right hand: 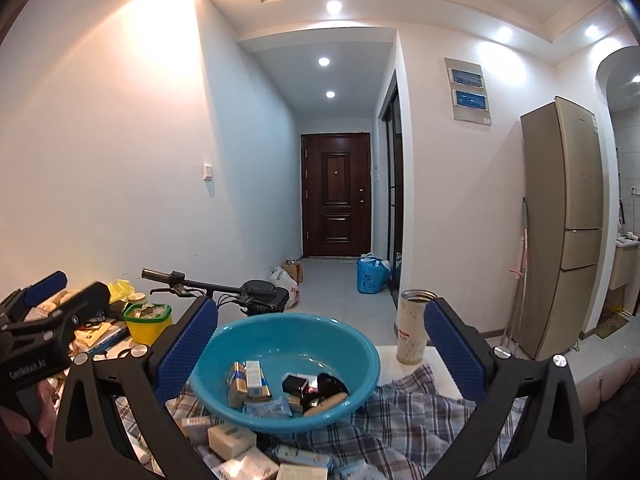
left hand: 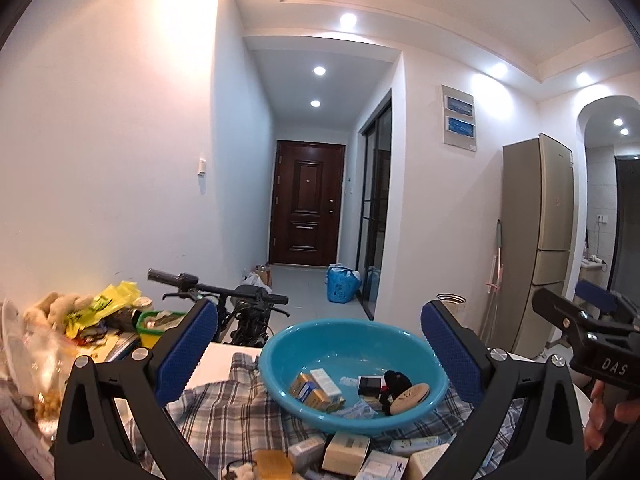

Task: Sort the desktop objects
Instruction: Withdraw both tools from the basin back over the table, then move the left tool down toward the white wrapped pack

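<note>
A blue plastic basin (left hand: 280, 360) (right hand: 224, 344) sits on a plaid cloth (left hand: 224, 408) (right hand: 408, 408) and holds small boxes (left hand: 316, 388) (right hand: 248, 380), a black item and a round wooden piece. More small boxes (left hand: 344, 450) (right hand: 228, 436) lie on the cloth in front of it. My left gripper (left hand: 320, 344) is open, raised before the basin, nothing between its blue pads. My right gripper (right hand: 320, 340) is open too and empty. Each gripper shows in the other's view, the right gripper (left hand: 592, 320) at right, the left gripper (right hand: 44, 300) at left.
A yellow-and-green container (right hand: 146, 324) and cluttered bags (left hand: 92, 312) lie at the left. A tall patterned cup (right hand: 412, 326) stands right of the basin. A scooter handlebar (left hand: 216, 292) is behind the table. A fridge (right hand: 568, 220) stands at the right.
</note>
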